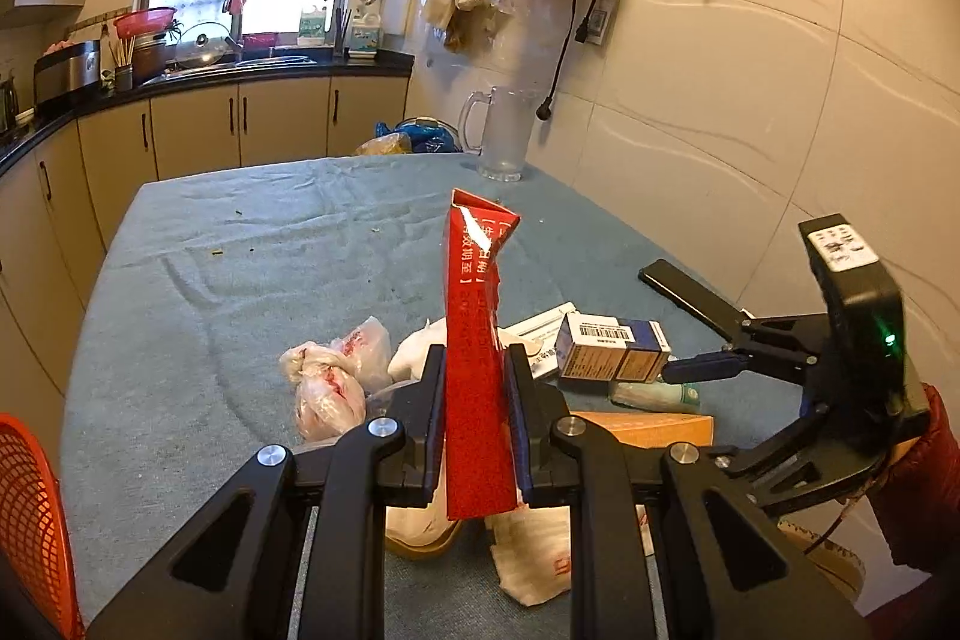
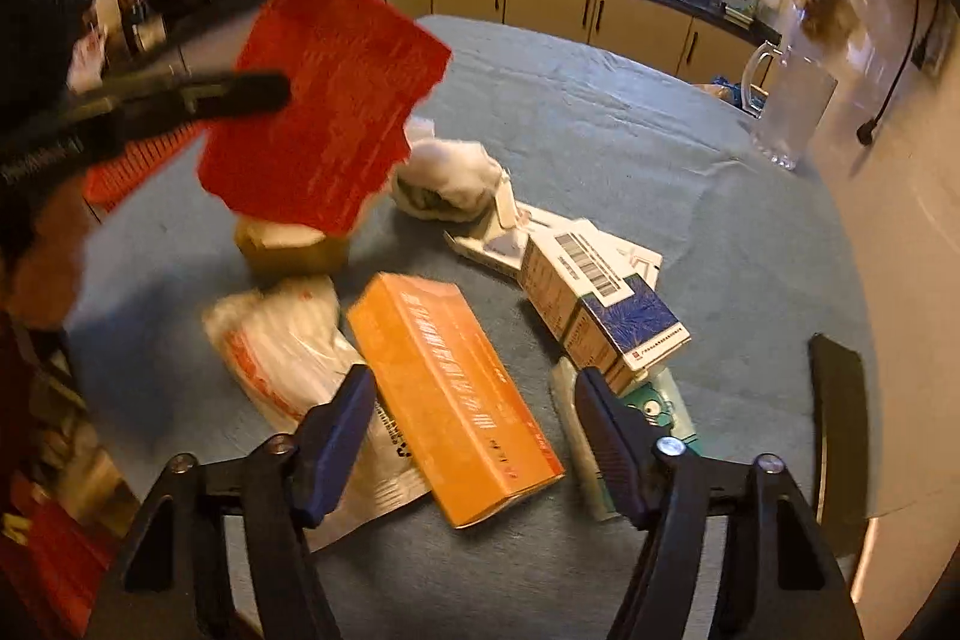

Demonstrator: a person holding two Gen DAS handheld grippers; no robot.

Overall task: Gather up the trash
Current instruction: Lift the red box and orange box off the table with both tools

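My left gripper (image 1: 477,418) pinches the red packet (image 1: 477,340) for binning; my right gripper (image 2: 474,436) stands wide above the orange box (image 2: 450,400), holding nothing.

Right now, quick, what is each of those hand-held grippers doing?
Left hand-held gripper: shut on the flattened red cardboard packet.
Right hand-held gripper: open, holding nothing, over the long orange cardboard box.
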